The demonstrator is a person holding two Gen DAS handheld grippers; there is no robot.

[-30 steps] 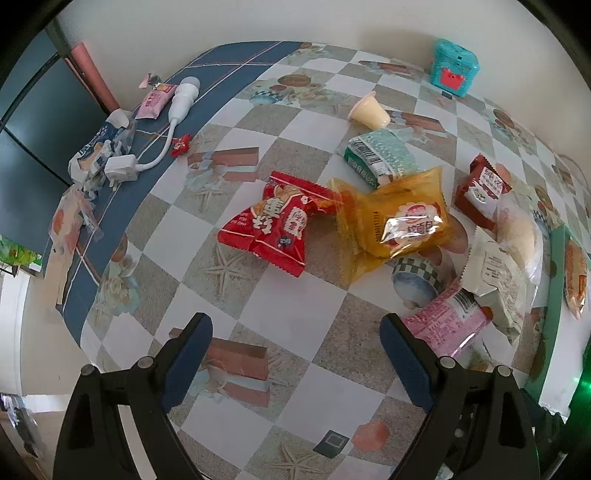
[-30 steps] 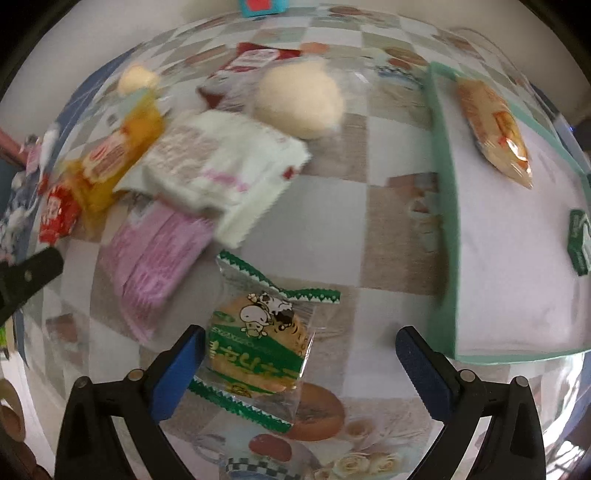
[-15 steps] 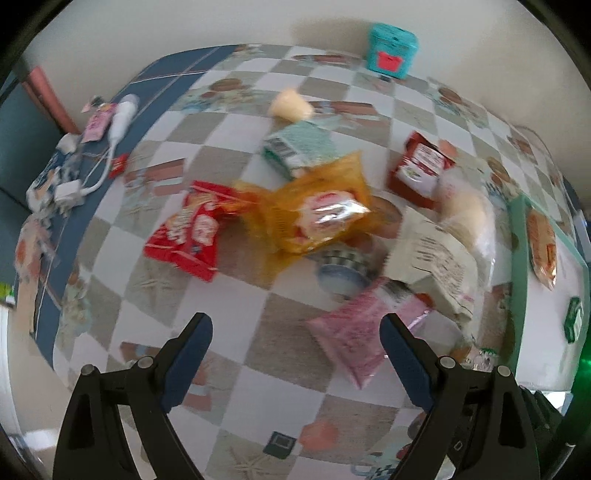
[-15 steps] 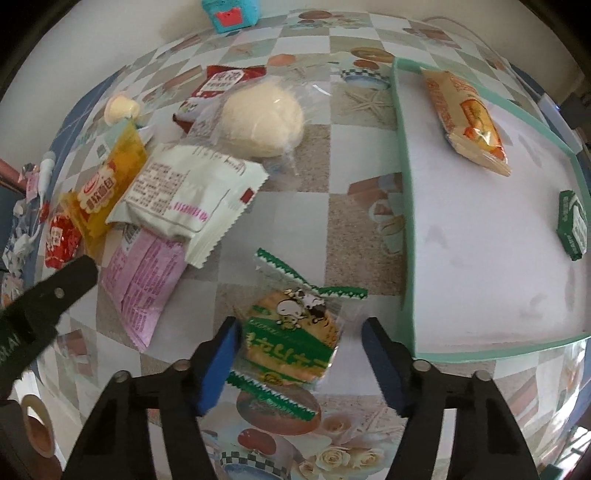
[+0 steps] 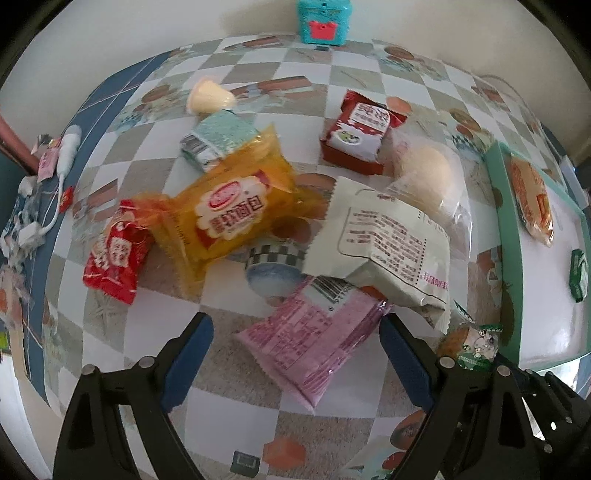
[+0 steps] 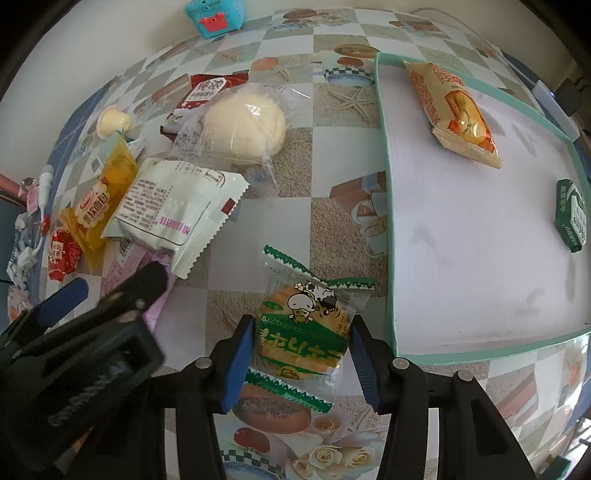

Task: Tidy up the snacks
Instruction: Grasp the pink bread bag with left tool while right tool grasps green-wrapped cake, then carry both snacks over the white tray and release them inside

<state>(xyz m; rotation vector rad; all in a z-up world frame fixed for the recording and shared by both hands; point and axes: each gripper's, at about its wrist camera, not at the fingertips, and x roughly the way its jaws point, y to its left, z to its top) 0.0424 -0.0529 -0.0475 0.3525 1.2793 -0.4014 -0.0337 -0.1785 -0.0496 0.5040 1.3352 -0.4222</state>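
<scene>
My right gripper (image 6: 301,360) is shut on a green cookie packet (image 6: 304,332) that lies on the table beside the green-rimmed white tray (image 6: 388,229). The tray holds an orange snack bag (image 6: 454,110) and a small green box (image 6: 571,216). My left gripper (image 5: 295,363) is open over a pink packet (image 5: 310,339). A white packet (image 5: 384,247), yellow bread bag (image 5: 229,210), red packet (image 5: 114,254), red box (image 5: 354,133), wrapped bun (image 5: 428,177), teal packet (image 5: 218,140) and jelly cup (image 5: 207,98) lie beyond it. The cookie packet (image 5: 471,343) also shows there.
A teal toy box (image 5: 321,20) stands at the table's far edge by the wall. A white cable with charger (image 5: 55,192) and small wrappers lie on the blue left border. The left gripper's body (image 6: 81,350) fills the lower left of the right wrist view.
My right gripper has closed onto the green cookie packet. My left gripper has swung right and forward, from the red packet to over the pink packet.
</scene>
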